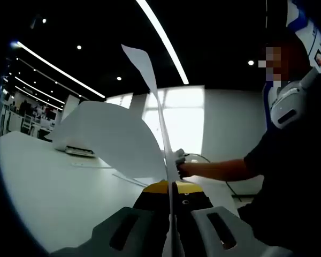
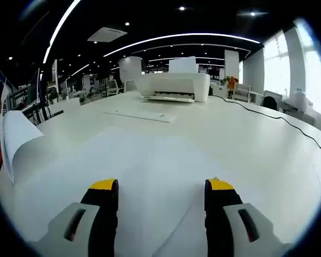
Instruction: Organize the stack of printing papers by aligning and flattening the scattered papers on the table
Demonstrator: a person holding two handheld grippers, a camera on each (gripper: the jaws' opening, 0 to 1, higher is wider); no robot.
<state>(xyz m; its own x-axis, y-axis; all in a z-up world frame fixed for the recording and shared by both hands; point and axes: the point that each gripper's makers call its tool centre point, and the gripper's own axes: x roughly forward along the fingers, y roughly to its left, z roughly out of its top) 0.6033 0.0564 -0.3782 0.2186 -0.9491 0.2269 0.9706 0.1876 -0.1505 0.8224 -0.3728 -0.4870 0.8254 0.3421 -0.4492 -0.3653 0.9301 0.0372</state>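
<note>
In the left gripper view, my left gripper is shut on a white sheet of paper. The sheet rises edge-on between the jaws and bows away to the left above the white table. In the right gripper view, my right gripper is open, its yellow-tipped fingers low over flat white papers on the table, with nothing between them. The lifted sheet curls at the far left of that view.
A white printer stands at the back of the table, with a loose sheet in front of it and a black cable running along the right. In the left gripper view the printer is on the left and a person's arm reaches in from the right.
</note>
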